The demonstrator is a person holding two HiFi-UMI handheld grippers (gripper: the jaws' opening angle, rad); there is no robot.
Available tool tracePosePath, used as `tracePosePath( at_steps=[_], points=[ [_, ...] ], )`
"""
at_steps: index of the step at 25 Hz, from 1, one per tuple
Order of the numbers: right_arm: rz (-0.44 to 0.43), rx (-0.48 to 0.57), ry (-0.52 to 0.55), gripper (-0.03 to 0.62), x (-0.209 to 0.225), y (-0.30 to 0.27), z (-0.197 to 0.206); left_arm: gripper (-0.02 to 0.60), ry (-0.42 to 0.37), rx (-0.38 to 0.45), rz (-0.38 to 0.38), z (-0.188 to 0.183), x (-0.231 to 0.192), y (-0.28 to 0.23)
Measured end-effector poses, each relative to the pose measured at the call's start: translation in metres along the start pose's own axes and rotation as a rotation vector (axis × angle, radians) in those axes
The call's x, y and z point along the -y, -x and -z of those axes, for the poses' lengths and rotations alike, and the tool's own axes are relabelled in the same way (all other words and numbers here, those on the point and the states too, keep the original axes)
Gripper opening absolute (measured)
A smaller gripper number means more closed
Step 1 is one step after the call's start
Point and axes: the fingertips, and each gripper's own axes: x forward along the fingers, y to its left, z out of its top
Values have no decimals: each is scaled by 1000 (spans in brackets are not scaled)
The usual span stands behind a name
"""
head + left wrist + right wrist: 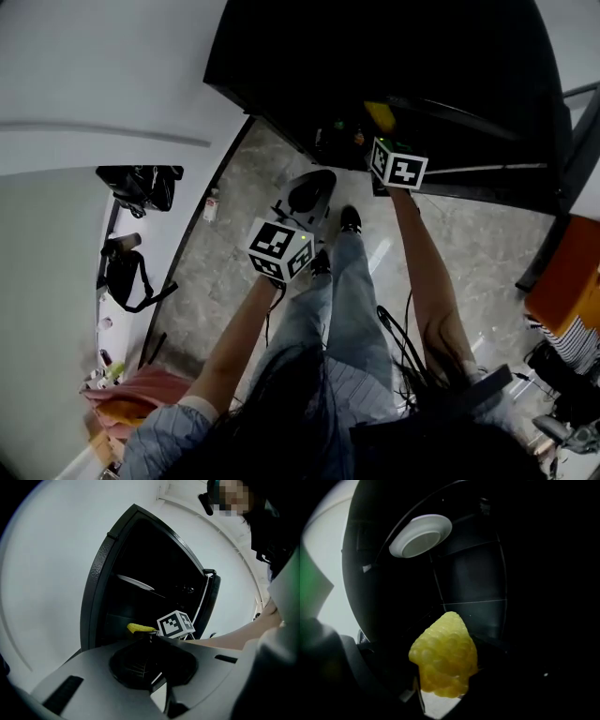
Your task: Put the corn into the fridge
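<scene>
Corn [445, 660] is clamped in the right gripper [440, 688], jaws pinching the thick end, with the pointy tip sticking out ahead of it into the dark fridge [468, 583]. So this is the placing step: pickup is done, the door is open, and the cob is hanging at or just inside the fridge opening, not yet resting on anything as far as I can tell.

A white dish [421, 535] sits on a shelf above and to the left of the gripper, deeper inside. Ahead of the cob and a bit lower is what looks like a bare dark shelf, which is my guess for the landing spot.

The left gripper [309, 192] hangs back from the fridge, well behind the right one. Its jaws look closed together with nothing between them, so it's just waiting.

Next move, as I see it: push the right gripper a little further in, lower it until the cob touches the shelf, then let the jaws part and back straight out. The cob is round, so it could roll on release. Laying it flat before letting go seems smart.
</scene>
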Motion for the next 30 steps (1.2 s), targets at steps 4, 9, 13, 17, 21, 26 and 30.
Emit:
tracePosePath(
  at_steps=[4,9,13,17,21,26,30],
  points=[
    [9,-10,17,261,2,-10,-5,21,6,-10,-8,4,-3,5],
    [24,-45,98,261,8,-24,-12,21,10,-25,-12,10,-7,4],
    [64,-92,79,261,12,-30,-13,21,13,-31,-14,13,-8,4],
    [58,-77,110,261,10,-30,-11,21,11,-37,-9,15,-7,5],
    [8,-72,117,261,5,-28,-10,21,13,-36,-10,14,-7,7],
    [4,-80,91,261,7,-27,-9,21,15,-47,-18,18,-8,10],
    [5,-74,95,261,7,-26,-7,21,16,-56,-23,22,-10,11]
  ],
)
